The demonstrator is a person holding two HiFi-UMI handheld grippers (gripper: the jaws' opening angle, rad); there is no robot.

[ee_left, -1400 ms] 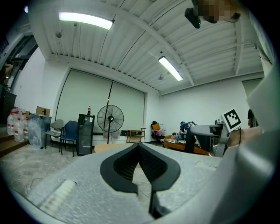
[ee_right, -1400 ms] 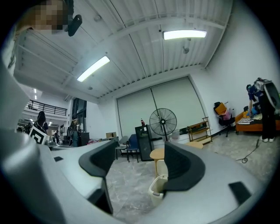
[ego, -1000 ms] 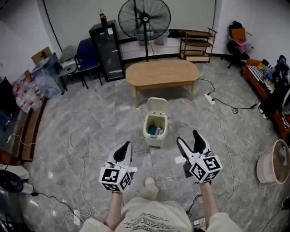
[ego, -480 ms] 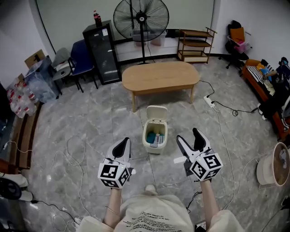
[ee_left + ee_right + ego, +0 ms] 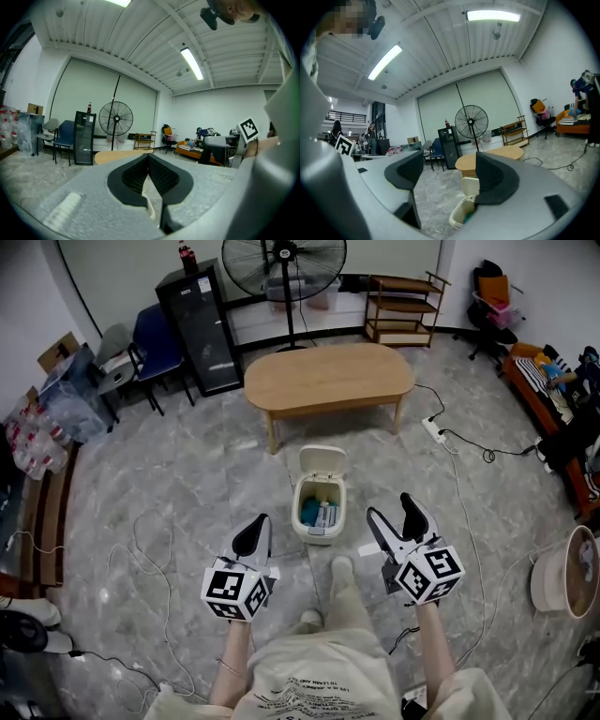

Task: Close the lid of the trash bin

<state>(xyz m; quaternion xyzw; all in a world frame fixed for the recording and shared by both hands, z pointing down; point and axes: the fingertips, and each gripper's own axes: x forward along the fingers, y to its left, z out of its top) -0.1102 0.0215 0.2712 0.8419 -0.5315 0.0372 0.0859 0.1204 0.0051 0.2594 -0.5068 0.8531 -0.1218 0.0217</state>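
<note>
Low in frame, we had left gripper [image 5: 253,536] pressed together, right gripper [image 5: 394,519] spread. Centre, the raised lid [image 5: 322,461] of the trash bin [image 5: 319,533] looked probably light, stiff plastic; nudge its top edge.

Head view down, gripper views toward fan [image 5: 116,119]

Person seen from above: pale beige shirt [image 5: 314,681] bearing lines of dark print, forearms left uncovered; trousers [image 5: 349,610] of the same pale tone; light footwear [image 5: 342,565]; a thin band [image 5: 228,670] at the left wrist. Left gripper [image 5: 254,529] and right gripper [image 5: 392,512]: grey moulded bodies with black ribbed jaw pads, each carrying a white cube [image 5: 234,589] printed with black square markers.
</note>
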